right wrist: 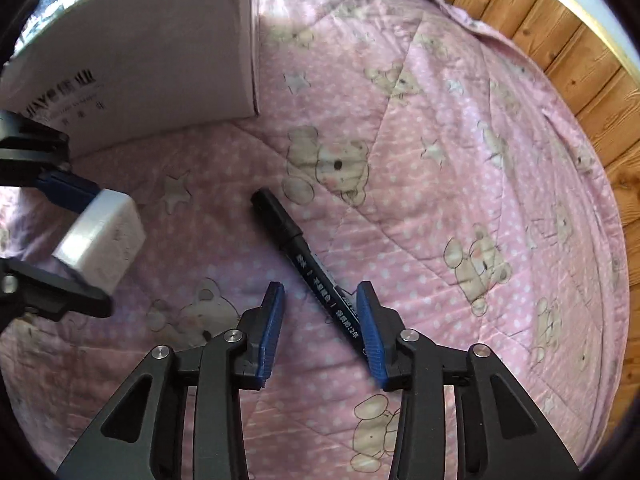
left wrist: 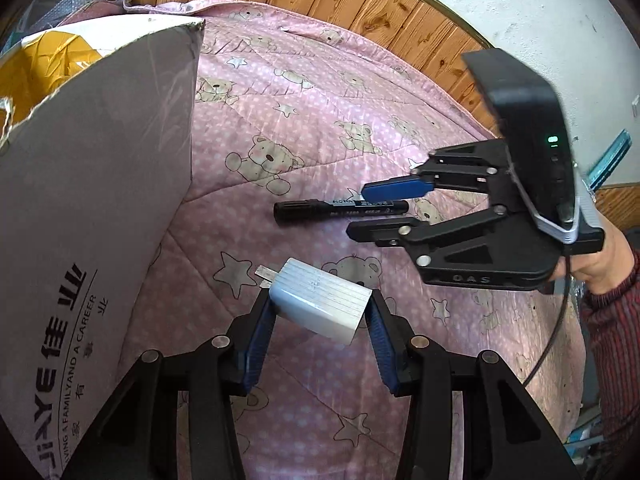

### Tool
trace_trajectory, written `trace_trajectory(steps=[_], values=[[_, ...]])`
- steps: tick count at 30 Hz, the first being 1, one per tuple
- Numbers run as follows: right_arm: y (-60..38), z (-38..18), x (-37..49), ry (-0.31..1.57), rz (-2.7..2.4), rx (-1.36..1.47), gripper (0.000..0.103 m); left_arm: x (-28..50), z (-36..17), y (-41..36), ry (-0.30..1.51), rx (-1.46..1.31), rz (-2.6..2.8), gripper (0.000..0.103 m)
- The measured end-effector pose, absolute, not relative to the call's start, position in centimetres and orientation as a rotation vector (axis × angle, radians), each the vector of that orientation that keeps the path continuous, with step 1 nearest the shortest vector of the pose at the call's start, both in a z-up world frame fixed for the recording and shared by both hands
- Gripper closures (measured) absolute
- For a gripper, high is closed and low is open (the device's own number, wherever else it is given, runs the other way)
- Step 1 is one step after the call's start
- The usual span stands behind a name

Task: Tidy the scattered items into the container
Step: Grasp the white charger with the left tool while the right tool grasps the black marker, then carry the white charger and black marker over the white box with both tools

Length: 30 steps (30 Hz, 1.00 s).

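On pink quilt (right wrist: 440,120): one marker (right wrist: 312,268), one box (left wrist: 92,184). Left gripper (left wrist: 320,308) jaws clamp one charger (left wrist: 320,304); right gripper (right wrist: 320,320) jaws apart.

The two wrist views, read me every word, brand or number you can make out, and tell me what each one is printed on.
"JIAYE", Chinese characters beside it: cardboard box side.
"...IVING A FAMILY AND A CAREER": same box, beginning cut off; small Chinese characters under it unreadable.
"OAS": body of the right tool, embossed.
Black marker: Chinese print ending "2年", the rest too small or blurred.
White charger in the left tool: faint marks, unreadable.
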State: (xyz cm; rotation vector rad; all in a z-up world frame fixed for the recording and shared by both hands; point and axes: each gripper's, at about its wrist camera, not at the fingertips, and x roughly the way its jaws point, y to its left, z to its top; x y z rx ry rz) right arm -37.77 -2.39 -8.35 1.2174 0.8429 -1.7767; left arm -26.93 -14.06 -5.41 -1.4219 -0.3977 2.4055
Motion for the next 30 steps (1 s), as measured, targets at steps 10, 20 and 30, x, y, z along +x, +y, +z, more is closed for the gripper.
trace_trajectory(steps=[10, 20, 30], values=[[2.2, -7.6, -36.3, 0.359, -1.863, 1.386, 0.090, -26.6, -4.0, -14.1, -0.415, -1.374, 2.407, 0.056], [3.0, -5.1, -27.6, 0.057, -2.023, 1.390, 0.090, -22.7, -0.9, -13.8, -0.269, -1.344, 2.442, 0.056], [2.2, -1.2, -19.3, -0.254, -2.142, 1.311, 0.090, -16.2, 3.3, -15.4, -0.181, -1.277, 2.498, 0.056]])
